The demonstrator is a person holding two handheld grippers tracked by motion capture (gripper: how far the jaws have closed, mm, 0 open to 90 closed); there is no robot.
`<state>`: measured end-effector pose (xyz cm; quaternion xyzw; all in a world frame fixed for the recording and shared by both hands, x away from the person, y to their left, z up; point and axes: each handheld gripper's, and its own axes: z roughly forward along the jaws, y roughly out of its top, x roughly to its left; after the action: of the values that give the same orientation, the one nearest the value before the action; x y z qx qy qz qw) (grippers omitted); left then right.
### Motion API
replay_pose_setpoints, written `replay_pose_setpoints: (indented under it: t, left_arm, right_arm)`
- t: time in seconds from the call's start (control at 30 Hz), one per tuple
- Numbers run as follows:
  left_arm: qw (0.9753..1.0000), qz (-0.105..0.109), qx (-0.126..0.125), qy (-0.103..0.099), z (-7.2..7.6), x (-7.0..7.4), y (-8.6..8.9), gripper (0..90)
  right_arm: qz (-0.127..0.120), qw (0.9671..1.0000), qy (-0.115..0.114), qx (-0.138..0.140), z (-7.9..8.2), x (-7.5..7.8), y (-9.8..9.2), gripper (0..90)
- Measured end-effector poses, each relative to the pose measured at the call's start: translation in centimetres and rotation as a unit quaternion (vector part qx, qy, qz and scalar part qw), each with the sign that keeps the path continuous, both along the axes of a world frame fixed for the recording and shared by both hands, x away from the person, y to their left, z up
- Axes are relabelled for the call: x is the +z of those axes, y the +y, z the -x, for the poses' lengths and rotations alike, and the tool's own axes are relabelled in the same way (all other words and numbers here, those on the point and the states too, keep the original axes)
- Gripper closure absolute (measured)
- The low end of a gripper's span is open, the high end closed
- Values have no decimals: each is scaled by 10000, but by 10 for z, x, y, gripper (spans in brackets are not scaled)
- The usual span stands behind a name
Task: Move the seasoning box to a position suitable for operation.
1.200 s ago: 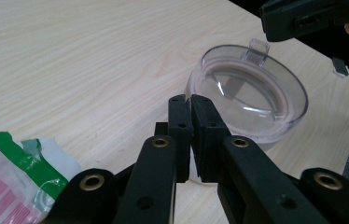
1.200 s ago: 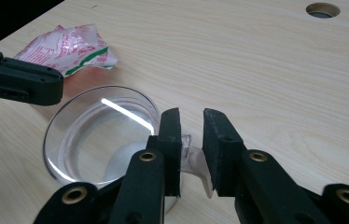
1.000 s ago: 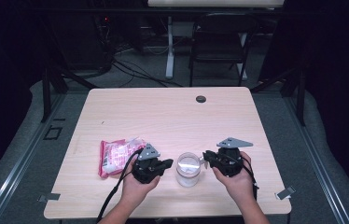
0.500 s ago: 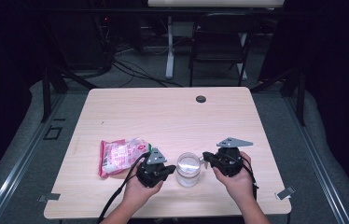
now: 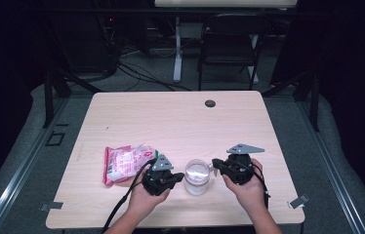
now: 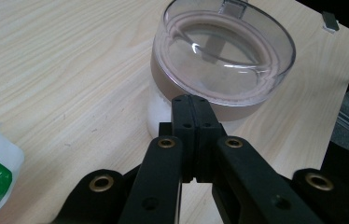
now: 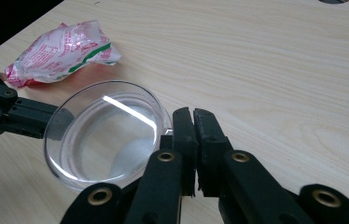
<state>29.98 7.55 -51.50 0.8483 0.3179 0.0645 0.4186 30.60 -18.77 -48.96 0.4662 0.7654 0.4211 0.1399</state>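
Both grippers, left [image 5: 174,178] & right [image 5: 215,165], closed on nothing, flank clear jar [image 5: 197,176]; pink packet [image 5: 126,162] nearby.

Glossy clear plastic jar [image 6: 219,60], matt wooden table [image 5: 171,122]

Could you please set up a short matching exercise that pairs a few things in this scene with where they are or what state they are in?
Things:
1. jar
2. snack bag
3. left hand-held gripper
4. chair

Descriptions:
A. on the floor beyond the table's far edge
B. jaws shut, tips at the jar's side
C. lying crumpled, pink and white with a green stripe
D. standing upright between the two hand-held grippers, clear lid on

Pairs: 1-D, 2-C, 3-B, 4-A
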Motion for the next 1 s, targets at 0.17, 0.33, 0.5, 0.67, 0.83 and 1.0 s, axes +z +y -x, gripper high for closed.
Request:
replay_pose_setpoints:
  t: [0.17,0.33,0.5,0.67,0.83,1.0]
  left_arm:
    - [10000,48,-23,38,0,1,1,900]
    - [10000,72,-21,23,0,3,2,900]
    - [9999,84,-105,-11,3,5,-1,900]
    - [9999,46,-119,-86,5,6,-4,900]
    - [9998,63,-135,-125,4,9,-3,900]
    - [9997,140,-131,-158,2,14,-4,900]
  right_arm:
    - [-22,10000,2,0,0,0,0,882]
    - [-44,10000,5,-6,0,-1,0,882]
    - [-5,10000,19,-9,1,-1,-1,883]
    - [-23,10000,-23,-21,1,-1,0,884]
    - [30,10000,-59,15,3,-1,0,875]
    - [73,9998,-111,124,9,2,-1,836]
